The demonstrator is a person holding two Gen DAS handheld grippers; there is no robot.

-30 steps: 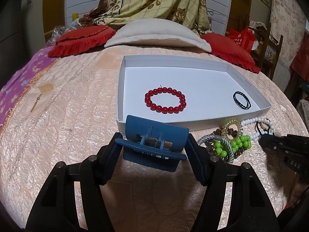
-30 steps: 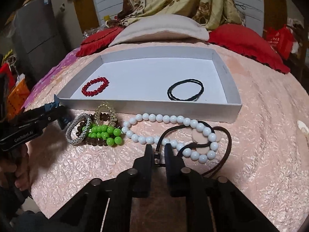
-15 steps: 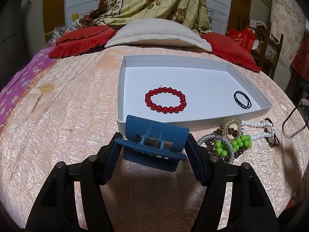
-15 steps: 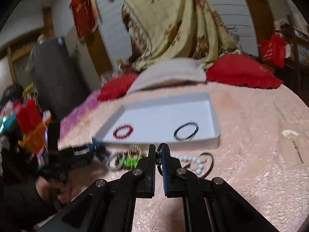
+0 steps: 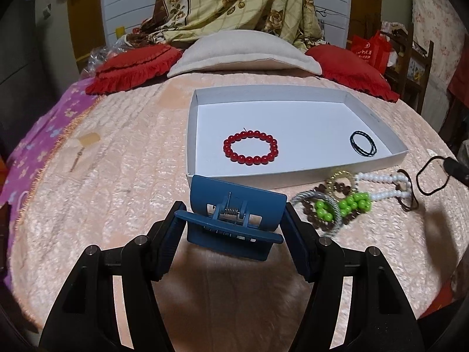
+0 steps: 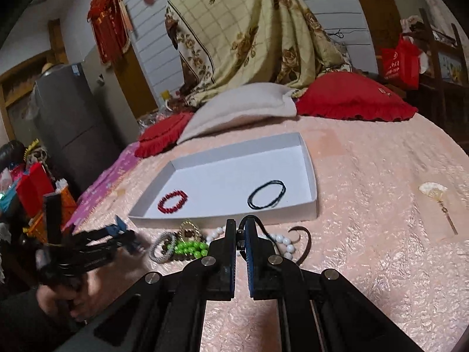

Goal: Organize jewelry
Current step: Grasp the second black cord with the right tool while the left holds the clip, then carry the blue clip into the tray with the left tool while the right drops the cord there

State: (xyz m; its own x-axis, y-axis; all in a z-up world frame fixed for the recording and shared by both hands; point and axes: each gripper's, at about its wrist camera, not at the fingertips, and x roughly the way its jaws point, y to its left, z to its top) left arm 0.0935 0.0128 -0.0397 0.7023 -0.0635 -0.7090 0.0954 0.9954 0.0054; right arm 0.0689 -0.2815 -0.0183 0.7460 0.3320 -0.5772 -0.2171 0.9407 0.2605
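My left gripper (image 5: 233,220) is shut on a blue hair claw clip (image 5: 234,217), held just in front of the white tray (image 5: 293,177). The tray holds a red bead bracelet (image 5: 250,151) and a black hair tie (image 5: 363,147). My right gripper (image 6: 240,230) is shut on a dark brown cord (image 6: 304,245) and holds it lifted above the bed; the cord (image 5: 431,179) also hangs at the right edge of the left wrist view. A white bead string (image 5: 384,186), green beads (image 5: 348,205), a gold spiral tie (image 5: 340,177) and a grey braided band (image 5: 325,208) lie in front of the tray.
The bed has a pink quilted cover (image 5: 117,176). Red cushions (image 5: 134,67) and a beige pillow (image 5: 243,52) lie at the far end. A small fan-shaped trinket (image 6: 433,195) lies right of the tray, another trinket (image 5: 85,143) left of it.
My right gripper has risen from the bed with the brown cord pinched in it, and the cord now hangs off the surface. My left gripper has stayed shut on the clip, barely moving.
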